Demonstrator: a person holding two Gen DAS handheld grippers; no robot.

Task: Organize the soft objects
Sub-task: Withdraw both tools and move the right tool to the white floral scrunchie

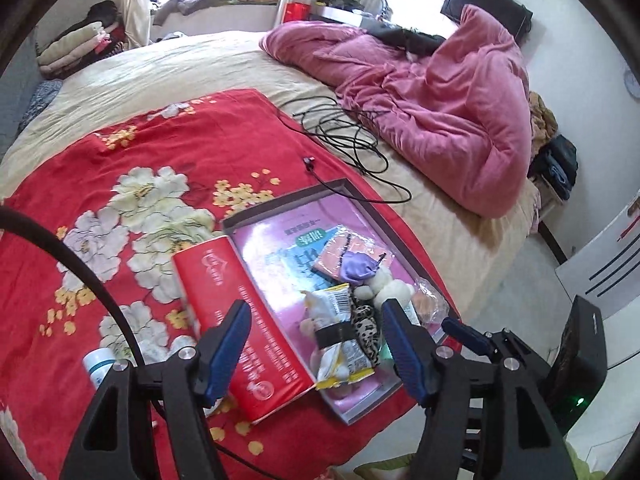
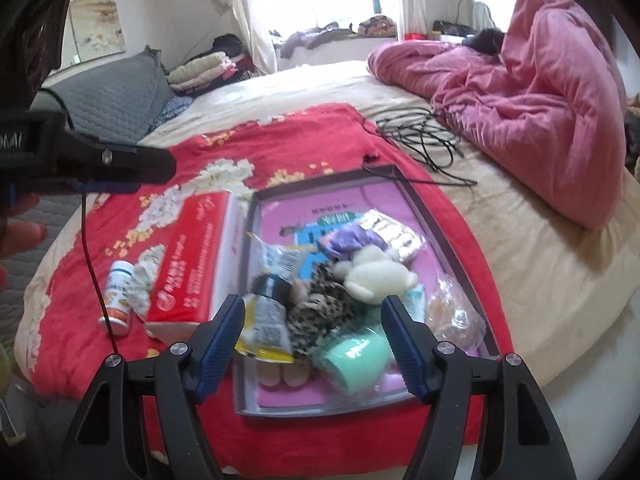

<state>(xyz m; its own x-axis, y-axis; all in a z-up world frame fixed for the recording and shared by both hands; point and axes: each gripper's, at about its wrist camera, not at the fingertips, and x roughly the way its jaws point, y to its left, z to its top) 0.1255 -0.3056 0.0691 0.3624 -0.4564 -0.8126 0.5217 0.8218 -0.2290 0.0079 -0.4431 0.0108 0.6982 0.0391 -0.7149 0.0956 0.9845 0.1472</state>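
Left gripper (image 1: 316, 350) jaws apart, nothing between them; right gripper (image 2: 314, 346) likewise wide and empty, above the shallow grey box (image 2: 440, 216) on the red floral blanket (image 2: 280, 140); inside the box: mint cup (image 2: 354, 358), leopard-print cloth (image 2: 320, 308), cream plush toy (image 2: 374, 274), purple cloth (image 2: 346, 240); red tissue pack (image 2: 192, 264) touching the box's left wall; pink quilt (image 2: 540, 112) heaped far behind.

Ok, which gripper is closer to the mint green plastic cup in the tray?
Right. The right gripper hangs open just above the mint green plastic cup; the left gripper is farther left, beyond the red tissue box.
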